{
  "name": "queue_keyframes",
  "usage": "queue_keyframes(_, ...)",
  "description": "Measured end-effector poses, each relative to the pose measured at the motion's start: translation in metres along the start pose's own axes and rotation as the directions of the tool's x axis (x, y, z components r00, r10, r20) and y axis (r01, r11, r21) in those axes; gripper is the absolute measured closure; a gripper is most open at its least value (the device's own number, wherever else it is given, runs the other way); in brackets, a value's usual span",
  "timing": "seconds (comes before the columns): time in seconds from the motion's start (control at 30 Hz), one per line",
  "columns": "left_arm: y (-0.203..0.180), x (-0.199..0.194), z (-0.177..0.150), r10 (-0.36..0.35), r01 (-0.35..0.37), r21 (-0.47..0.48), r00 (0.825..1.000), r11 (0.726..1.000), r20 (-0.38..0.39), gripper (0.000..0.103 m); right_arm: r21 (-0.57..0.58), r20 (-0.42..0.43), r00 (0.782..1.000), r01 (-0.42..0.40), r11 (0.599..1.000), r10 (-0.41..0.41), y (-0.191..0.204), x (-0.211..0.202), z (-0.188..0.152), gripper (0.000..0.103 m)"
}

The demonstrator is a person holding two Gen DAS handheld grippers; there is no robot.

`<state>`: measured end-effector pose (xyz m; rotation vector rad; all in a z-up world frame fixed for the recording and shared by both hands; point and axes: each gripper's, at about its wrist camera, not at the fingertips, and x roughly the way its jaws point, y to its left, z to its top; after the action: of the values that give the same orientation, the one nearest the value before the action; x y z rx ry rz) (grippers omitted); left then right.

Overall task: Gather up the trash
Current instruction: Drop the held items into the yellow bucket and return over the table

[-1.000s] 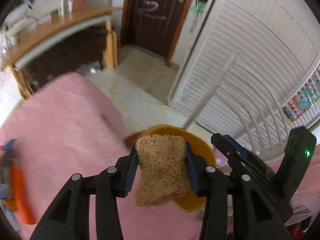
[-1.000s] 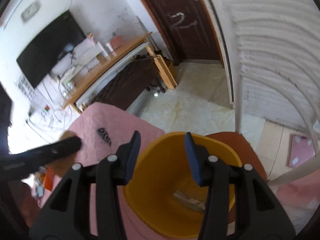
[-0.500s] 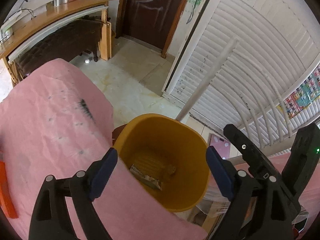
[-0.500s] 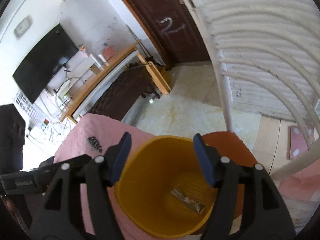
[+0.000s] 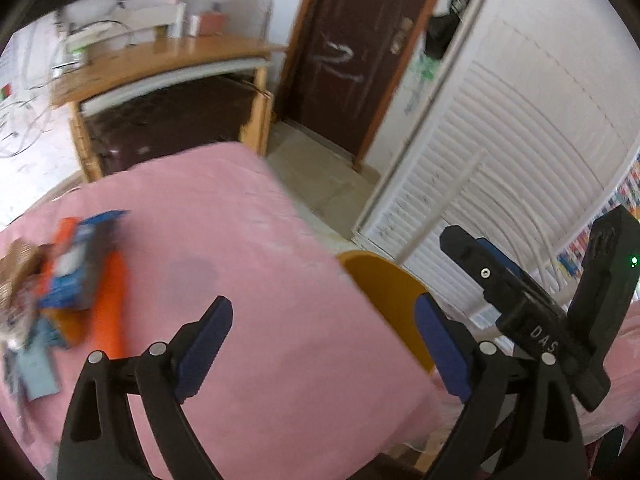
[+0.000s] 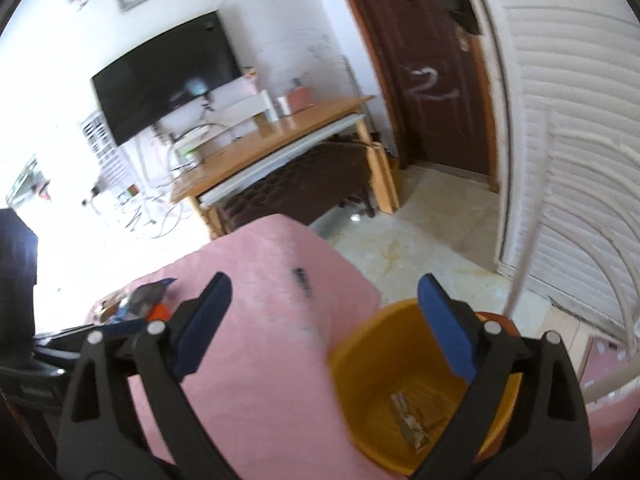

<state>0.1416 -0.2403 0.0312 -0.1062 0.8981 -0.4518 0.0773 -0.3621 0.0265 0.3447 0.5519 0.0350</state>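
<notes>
A yellow bin stands on the floor just beside the pink-covered bench, with a crumpled wrapper at its bottom. More trash, blurred orange and blue packets, lies heaped at the bench's left side. The left tongs have just been opening and stand spread wide, holding nothing. The right tongs have just been opening too, spread wide and empty above the bin's rim.
</notes>
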Motion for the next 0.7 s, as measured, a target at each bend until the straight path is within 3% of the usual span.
queue_keyframes(0.37, 0.097, -0.085, -0.022, 0.153, -0.137, -0.133, 0.981, 0.982, 0.118, 0.015, -0.148, -0.057, 0.991, -0.126, 0.981, 0.118, 0.104, 0.013, 0.002, 0.01)
queue_keyframes(0.7, 0.173, -0.111, -0.049, 0.244, -0.21, -0.269, 0.965, 0.94, 0.099, 0.015, -0.235, -0.148, 0.971, -0.221, 0.947, 0.19, 0.174, 0.033, -0.014, 0.008)
